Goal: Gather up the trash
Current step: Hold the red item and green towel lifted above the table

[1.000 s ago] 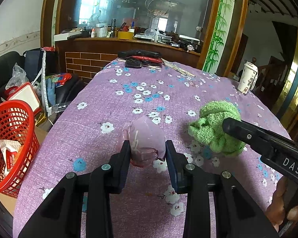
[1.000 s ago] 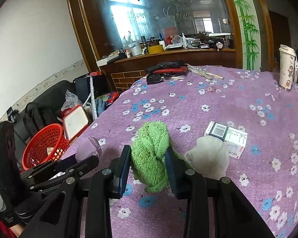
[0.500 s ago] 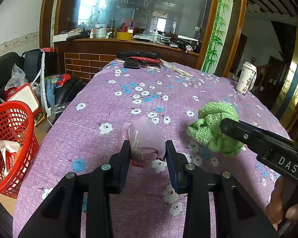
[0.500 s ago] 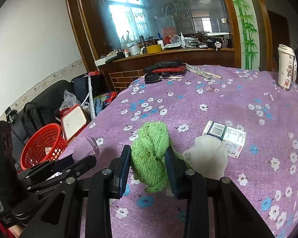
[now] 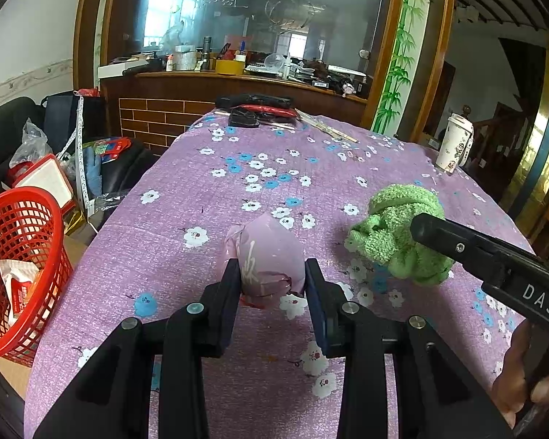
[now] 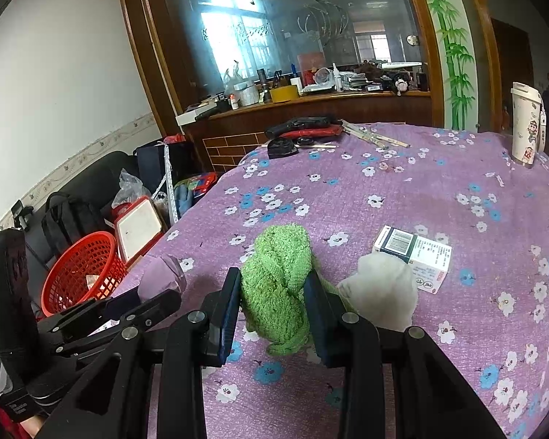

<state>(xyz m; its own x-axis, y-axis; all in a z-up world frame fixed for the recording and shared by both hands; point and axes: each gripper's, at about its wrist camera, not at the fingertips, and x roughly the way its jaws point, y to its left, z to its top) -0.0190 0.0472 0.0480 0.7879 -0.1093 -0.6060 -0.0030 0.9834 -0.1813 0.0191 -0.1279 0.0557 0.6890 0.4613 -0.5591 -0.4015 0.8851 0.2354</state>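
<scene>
My left gripper (image 5: 271, 281) is shut on a crumpled pink plastic bag (image 5: 265, 256) and holds it just above the purple flowered tablecloth (image 5: 201, 197). My right gripper (image 6: 274, 292) is shut on a green knitted cloth (image 6: 278, 278), which also shows in the left wrist view (image 5: 402, 237). The red mesh basket (image 5: 18, 263) stands on the floor left of the table with wrappers inside; it also shows in the right wrist view (image 6: 82, 270).
A crumpled white tissue (image 6: 382, 292) and a small carton (image 6: 413, 256) lie right of the green cloth. A white cup (image 6: 525, 128) stands at the far right edge. Black and red items (image 5: 254, 108) lie at the table's far end. Bags clutter the floor on the left.
Both grippers have lifted slightly and drawn back a little with their loads. Their grips are unchanged.
</scene>
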